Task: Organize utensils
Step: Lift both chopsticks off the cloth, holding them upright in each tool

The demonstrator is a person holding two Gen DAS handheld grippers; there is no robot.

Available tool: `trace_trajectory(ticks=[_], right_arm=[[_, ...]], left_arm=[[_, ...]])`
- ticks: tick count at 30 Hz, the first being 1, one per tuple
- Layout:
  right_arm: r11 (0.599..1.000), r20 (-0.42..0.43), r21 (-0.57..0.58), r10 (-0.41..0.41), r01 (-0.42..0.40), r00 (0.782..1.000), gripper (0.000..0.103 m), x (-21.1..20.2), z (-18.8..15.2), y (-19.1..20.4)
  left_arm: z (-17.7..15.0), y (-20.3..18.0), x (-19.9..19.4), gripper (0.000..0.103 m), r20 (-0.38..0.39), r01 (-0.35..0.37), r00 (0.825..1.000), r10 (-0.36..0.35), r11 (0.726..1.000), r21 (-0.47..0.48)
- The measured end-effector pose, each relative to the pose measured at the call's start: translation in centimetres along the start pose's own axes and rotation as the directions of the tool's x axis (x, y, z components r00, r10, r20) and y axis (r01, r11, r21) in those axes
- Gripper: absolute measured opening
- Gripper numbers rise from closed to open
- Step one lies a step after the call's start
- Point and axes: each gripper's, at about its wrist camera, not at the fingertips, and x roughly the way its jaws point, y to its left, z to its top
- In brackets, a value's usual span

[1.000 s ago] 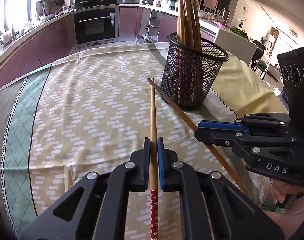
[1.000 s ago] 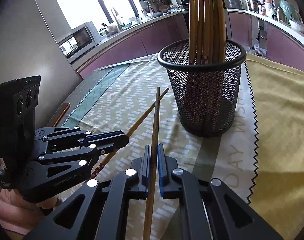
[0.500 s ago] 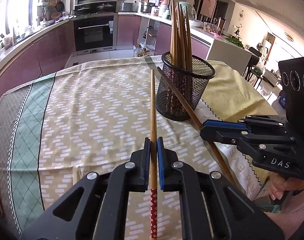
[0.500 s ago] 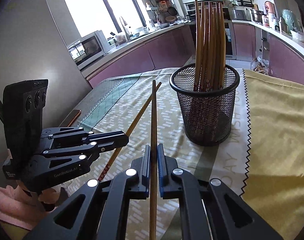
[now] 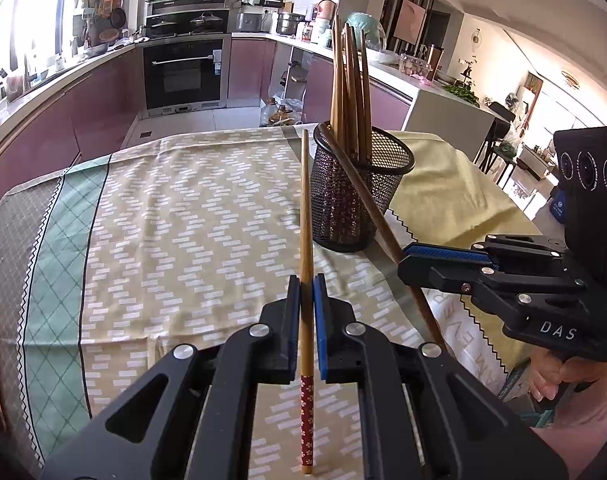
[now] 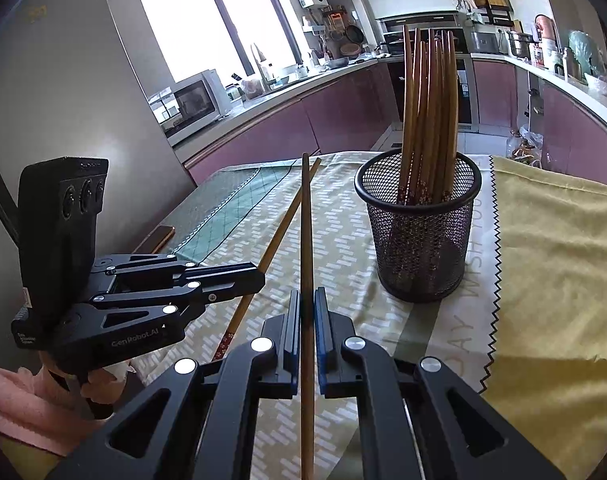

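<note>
Each hand-held gripper, left (image 5: 307,280) and right (image 6: 307,294), was clamped on one chopstick (image 5: 305,208) near its patterned end, raised beside the mesh holder (image 6: 419,224); light, stiff, slippery, liable to pivot.

Bright daylight from the window (image 6: 207,20), sharp focus, fisheye-warped dark edges.

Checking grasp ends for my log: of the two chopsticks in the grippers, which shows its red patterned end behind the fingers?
The left gripper's chopstick: its red flower-patterned end sticks out behind the fingers. The right gripper's chopstick shows only plain wood there.
</note>
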Motion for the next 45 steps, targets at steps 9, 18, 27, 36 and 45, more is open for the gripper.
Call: trace_trajectory(ticks=[9,18,27,36,45], right_arm=[[1.0,-0.074,0.004,0.013,-0.012,0.997,0.006,2.3,-0.6,0.0],[1.0,-0.123,0.008,0.007,-0.006,0.992,0.009,3.5,-0.9,-0.4],[1.0,-0.098,0.002,0.002,-0.002,0.995,0.006,2.7,-0.9,-0.3],[0.999,-0.069,0.035,-0.033,0.036,0.997,0.006,1.7,-0.9,-1.5],[0.999,-0.107,0.029,-0.041,0.044,0.993,0.006,3.2,-1.3,-1.0]], left_arm=[[-0.5,0.0,1.1,0.008,-0.037,0.017,0.999,-0.017,1.0,0.005],[-0.8,-0.2,1.6,0.008,-0.048,0.031,0.998,-0.031,0.999,0.014],[-1.1,0.1,2.1,0.007,-0.067,0.032,0.997,-0.032,0.999,0.008],[-1.0,0.6,1.7,0.008,-0.051,0.026,0.998,-0.026,1.0,0.001],[-1.3,0.5,1.6,0.007,-0.051,0.024,0.998,-0.024,1.0,-0.001]])
